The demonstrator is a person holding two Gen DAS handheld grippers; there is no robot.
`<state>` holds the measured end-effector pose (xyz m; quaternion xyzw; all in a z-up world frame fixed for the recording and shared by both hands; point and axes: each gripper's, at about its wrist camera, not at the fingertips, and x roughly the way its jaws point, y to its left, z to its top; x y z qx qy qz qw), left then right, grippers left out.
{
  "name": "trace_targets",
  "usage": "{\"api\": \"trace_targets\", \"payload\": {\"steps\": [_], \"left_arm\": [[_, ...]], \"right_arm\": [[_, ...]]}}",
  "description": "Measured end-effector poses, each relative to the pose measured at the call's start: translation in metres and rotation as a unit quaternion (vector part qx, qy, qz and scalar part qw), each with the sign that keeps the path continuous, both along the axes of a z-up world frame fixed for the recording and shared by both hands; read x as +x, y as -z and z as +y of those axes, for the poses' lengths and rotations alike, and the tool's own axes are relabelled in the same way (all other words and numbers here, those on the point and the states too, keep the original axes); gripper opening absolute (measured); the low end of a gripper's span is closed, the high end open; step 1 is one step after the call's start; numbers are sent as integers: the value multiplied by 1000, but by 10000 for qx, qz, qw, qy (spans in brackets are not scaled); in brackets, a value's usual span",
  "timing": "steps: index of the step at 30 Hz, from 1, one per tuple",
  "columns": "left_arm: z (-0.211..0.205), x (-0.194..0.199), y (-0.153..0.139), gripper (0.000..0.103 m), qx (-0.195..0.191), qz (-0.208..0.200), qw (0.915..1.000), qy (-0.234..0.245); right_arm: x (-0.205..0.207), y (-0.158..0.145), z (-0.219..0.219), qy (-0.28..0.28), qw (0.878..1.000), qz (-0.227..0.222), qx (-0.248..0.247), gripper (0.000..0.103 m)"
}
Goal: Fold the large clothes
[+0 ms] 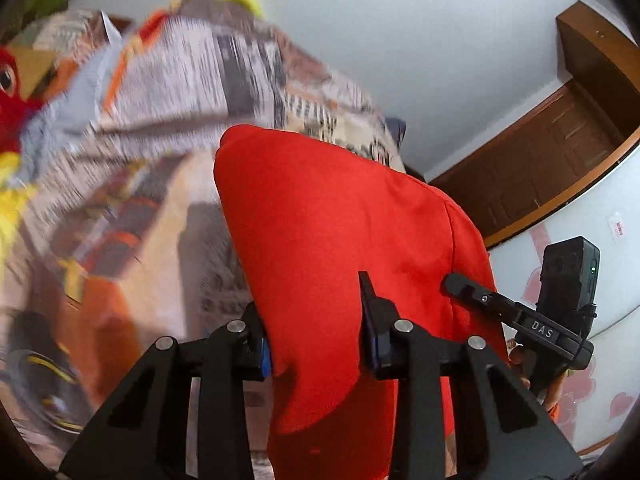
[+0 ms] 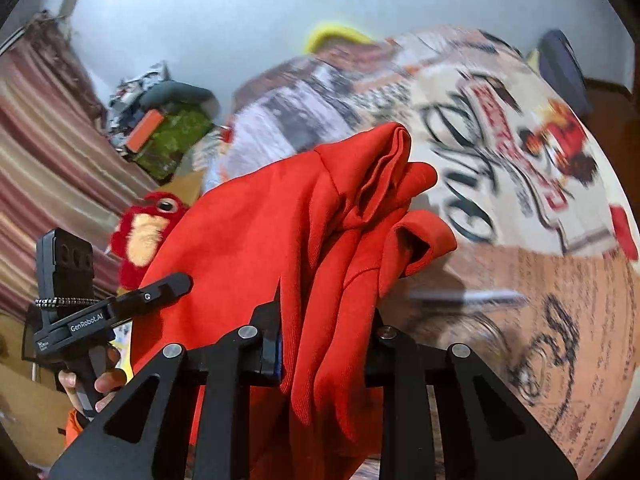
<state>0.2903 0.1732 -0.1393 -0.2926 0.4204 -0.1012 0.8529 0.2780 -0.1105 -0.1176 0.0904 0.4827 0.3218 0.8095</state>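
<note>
A large red garment (image 1: 328, 220) hangs lifted above the printed bed cover (image 1: 172, 80). In the left wrist view my left gripper (image 1: 312, 316) is shut on one bunched edge of it, the cloth running up between the blue-padded fingers (image 1: 262, 352). In the right wrist view my right gripper (image 2: 326, 320) is shut on another part of the red garment (image 2: 280, 220), whose folds drape over and hide the right finger. The two grippers sit close together: the right gripper (image 1: 456, 282) shows against the cloth's right edge, and the left gripper (image 2: 176, 280) shows at the left.
The bed cover (image 2: 520, 168), printed with text and drawings, spreads below and is blurred. A red plush toy (image 2: 148, 232) sits by the striped curtain (image 2: 48, 160). A brown wooden door (image 1: 540, 160) stands in the pale wall. A hand (image 2: 100, 384) holds the left gripper's handle.
</note>
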Motion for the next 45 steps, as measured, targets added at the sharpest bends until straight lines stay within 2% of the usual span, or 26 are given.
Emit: {"api": "trace_targets", "payload": {"steps": [6, 12, 15, 19, 25, 28, 30, 32, 35, 37, 39, 40, 41, 42, 45], "left_arm": [[60, -18, -33, 34, 253, -379, 9981, -416], [116, -10, -29, 34, 359, -373, 9959, -738], [137, 3, -13, 34, 393, -238, 9954, -839], [157, 25, 18, 34, 528, 26, 9951, -841], [179, 64, 80, 34, 654, 486, 9928, -875], [183, 72, 110, 34, 660, 730, 9916, -843], [179, 72, 127, 37, 844, 961, 9890, -744], [173, 67, 138, 47, 1197, 1182, 9836, -657], [173, 55, 137, 54, 1122, 1220, 9840, -658], [169, 44, 132, 57, 1238, 1268, 9821, -643], [162, 35, 128, 60, 1490, 1338, 9780, -588], [156, 29, 125, 64, 1630, 1345, 9759, -543], [151, 23, 123, 72, 1732, 1350, 9742, -521], [147, 18, 124, 74, 1803, 1376, 9726, -513], [134, 0, 125, 74, 2020, 1485, 9664, -558]], "right_arm": [[3, -25, 62, -436, 9984, -350, 95, 21], [19, -21, 123, -706, 9962, -484, 147, 21], [27, -5, 148, -768, 9959, -457, 134, 21], [45, 30, 173, -724, 9971, -214, 109, 21], [77, 88, 204, -682, 9974, 64, -224, 21], [87, 115, 209, -683, 9963, 311, -428, 21], [86, 127, 209, -752, 9950, 404, -523, 21], [81, 132, 203, -879, 9938, 322, -599, 25], [76, 131, 192, -955, 9925, 453, -621, 28], [75, 129, 186, -940, 9917, 505, -722, 35], [71, 127, 179, -941, 9888, 409, -1083, 52], [66, 126, 176, -959, 9869, 335, -1252, 56], [63, 125, 173, -996, 9850, 241, -1388, 58], [55, 123, 170, -1072, 9822, 98, -1539, 58], [29, 116, 155, -1212, 9754, -280, -1822, 58]]}}
